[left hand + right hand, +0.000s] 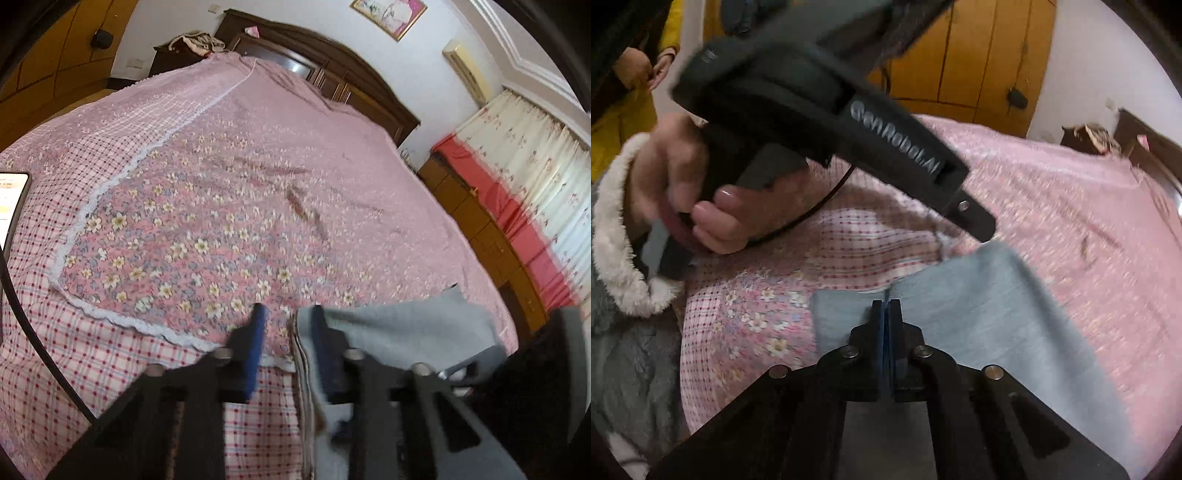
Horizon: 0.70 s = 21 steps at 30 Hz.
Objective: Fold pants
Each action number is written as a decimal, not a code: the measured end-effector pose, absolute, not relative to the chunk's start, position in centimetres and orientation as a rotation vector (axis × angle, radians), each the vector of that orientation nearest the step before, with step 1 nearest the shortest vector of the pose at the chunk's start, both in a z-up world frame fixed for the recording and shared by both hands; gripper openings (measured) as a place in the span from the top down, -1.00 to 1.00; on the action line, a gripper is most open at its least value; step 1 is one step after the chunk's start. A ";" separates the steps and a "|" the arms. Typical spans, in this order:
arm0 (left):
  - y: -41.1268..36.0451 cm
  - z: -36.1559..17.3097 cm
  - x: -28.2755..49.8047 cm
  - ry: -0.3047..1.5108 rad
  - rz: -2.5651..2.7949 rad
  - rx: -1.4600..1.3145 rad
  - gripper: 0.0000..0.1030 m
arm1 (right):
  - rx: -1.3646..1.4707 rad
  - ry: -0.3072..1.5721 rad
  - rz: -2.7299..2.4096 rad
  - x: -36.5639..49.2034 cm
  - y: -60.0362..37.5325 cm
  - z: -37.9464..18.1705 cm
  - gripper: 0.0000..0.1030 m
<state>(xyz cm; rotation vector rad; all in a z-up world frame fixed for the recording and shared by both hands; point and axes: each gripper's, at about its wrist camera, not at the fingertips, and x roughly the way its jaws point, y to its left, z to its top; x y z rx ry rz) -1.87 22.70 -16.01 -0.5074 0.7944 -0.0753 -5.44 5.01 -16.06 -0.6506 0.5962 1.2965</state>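
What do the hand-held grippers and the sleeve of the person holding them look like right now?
The left hand-held gripper has black linkage arms with silver pivot pins and blue finger pads. Its black pistol-style body carries grey "GenRobot.AI" lettering, and a thin black cable trails from it. The right hand-held gripper matches: black frame, blue pads. The sleeve is grey fleece with a fluffy white cuff.

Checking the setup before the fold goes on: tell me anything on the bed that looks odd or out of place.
A dark brownish smear marks the pink floral bedspread near its middle, like a stain. A lit phone lies at the bed's left edge. The light blue-grey pants look undamaged.
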 end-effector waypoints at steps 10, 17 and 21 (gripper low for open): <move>20.3 -14.2 -2.6 0.805 -0.038 -0.435 0.68 | -0.378 0.564 1.036 -4.4 -6.2 -12.0 0.96; 12.6 -13.4 -1.3 0.800 -0.114 -0.240 0.69 | -0.342 0.628 0.477 5.4 -22.1 -12.6 0.96; 11.6 -16.4 0.2 0.877 -0.046 -0.268 0.85 | -0.305 0.735 0.204 9.9 -31.6 -14.7 0.96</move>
